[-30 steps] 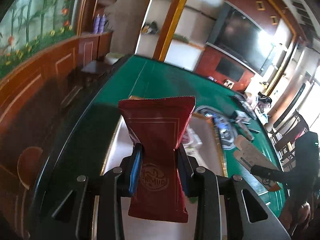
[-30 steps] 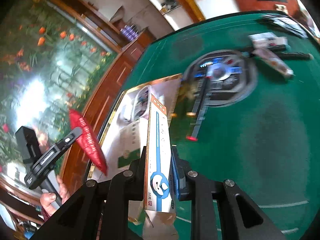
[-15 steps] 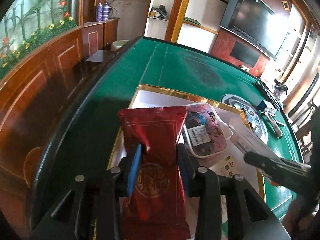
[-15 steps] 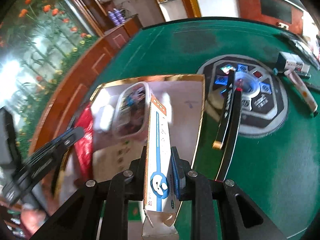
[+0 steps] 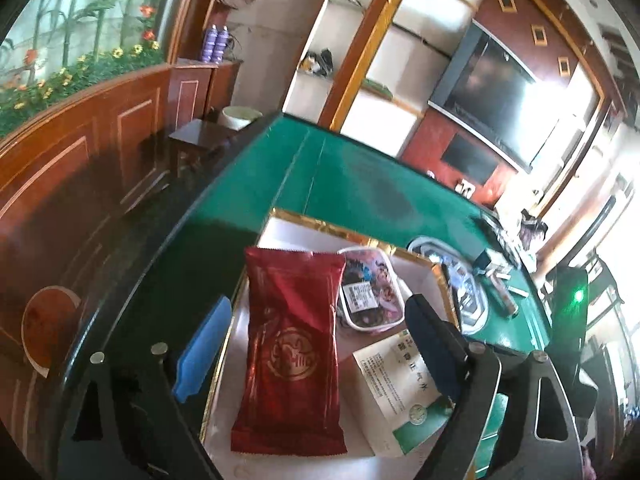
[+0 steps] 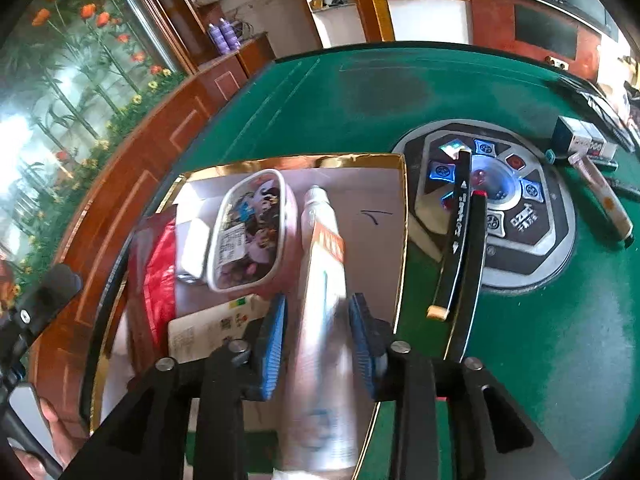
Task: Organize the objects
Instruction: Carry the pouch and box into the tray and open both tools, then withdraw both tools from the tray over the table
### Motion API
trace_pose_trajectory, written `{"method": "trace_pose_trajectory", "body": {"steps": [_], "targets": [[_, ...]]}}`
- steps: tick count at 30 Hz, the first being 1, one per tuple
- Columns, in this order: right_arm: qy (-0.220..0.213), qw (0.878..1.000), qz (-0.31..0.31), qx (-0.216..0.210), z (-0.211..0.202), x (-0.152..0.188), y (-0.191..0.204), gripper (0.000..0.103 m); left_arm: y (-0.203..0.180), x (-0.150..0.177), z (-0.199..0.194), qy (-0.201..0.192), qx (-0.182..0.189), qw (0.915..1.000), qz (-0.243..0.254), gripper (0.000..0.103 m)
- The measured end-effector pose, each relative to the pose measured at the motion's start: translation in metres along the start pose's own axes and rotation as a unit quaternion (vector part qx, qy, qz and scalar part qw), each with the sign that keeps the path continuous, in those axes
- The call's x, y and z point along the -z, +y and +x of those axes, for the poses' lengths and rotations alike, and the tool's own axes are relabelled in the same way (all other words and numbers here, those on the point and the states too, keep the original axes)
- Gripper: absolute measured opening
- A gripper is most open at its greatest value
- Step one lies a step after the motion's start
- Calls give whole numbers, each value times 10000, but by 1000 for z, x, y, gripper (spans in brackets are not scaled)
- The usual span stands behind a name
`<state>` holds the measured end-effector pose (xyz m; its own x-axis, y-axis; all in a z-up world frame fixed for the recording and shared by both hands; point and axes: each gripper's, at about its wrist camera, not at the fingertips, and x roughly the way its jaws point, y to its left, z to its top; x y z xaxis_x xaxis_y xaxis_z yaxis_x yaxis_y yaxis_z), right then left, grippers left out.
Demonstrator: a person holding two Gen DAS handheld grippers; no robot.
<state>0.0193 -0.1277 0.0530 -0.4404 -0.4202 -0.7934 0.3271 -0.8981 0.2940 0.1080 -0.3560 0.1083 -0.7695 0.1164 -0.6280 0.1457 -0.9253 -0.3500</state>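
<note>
Two items are going into the gold-rimmed box (image 6: pixel 401 216) at once, and you are at the point of release with both. Your left gripper (image 5: pixel 320 344) has just been spreading its jaws; they stand wide apart, clear of the red packet (image 5: pixel 294 350), which lies flat in the box along its left side. Your right gripper (image 6: pixel 316 344) has also just been opening, and the long carton (image 6: pixel 324 300) between the blue pads looks blurred, seemingly dropping into the box, no longer pinched. Already inside are the oval tin (image 6: pixel 252 236) and the green-and-white carton (image 5: pixel 400 388). Left, by my reading, are the things on the green table (image 6: pixel 540 360): the small boxes (image 6: pixel 582 142) and the slim tube (image 6: pixel 604 196) beyond the round console.
</note>
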Motion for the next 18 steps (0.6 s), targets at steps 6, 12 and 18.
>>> {"method": "trace_pose_trajectory", "body": {"steps": [6,12,18], "targets": [[-852,9951,-329,373,-65,11,-7,61,-9,2,-25,-266,61,9996,52,92],[-2104,9664,-412,1417,-142,37,-30,91,-67,3,-47,-373,287,9974,552,93],[-2283,9570,18,1788,-186,53,-108,103,-136,22,-66,-572,436,9920,1036,99]]}}
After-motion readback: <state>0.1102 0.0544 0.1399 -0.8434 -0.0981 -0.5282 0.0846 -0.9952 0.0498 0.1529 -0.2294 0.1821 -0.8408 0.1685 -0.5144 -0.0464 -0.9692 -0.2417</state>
